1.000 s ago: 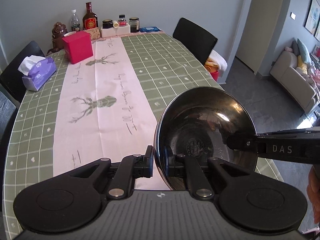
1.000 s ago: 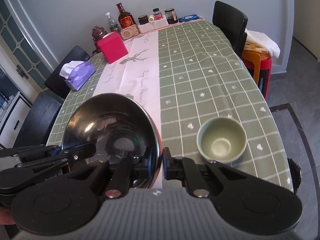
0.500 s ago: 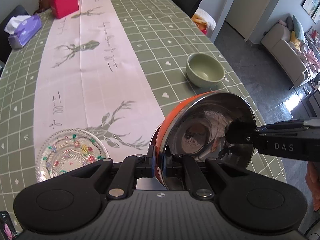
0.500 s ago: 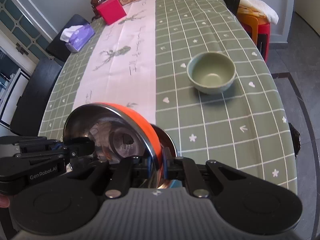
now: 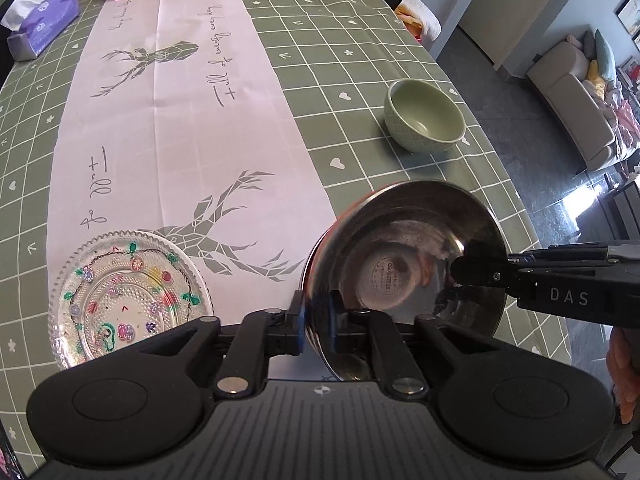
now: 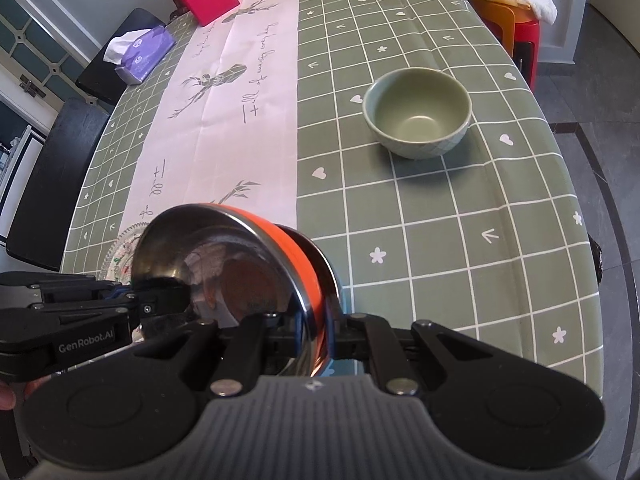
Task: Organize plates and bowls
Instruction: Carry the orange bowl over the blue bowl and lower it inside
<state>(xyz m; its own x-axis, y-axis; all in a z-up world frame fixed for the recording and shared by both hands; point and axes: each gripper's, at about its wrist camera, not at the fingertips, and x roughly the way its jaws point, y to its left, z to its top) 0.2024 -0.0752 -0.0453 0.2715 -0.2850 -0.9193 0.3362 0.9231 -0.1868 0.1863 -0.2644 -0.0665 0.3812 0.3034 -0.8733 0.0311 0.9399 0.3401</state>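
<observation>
— two grippers on one steel bowl (image 5: 404,264): left gripper (image 5: 316,320) clamped on its near rim, right gripper (image 6: 316,330) pinching the opposite rim.
— bowl's tilted, held above the table edge. glass plate (image 5: 128,300) lies left, green bowl (image 6: 418,114) beyond.

Tilted steel bowl (image 5: 404,276) (orange outside); green bowl (image 5: 425,121) upright; glass plate (image 5: 128,296) flat.
</observation>
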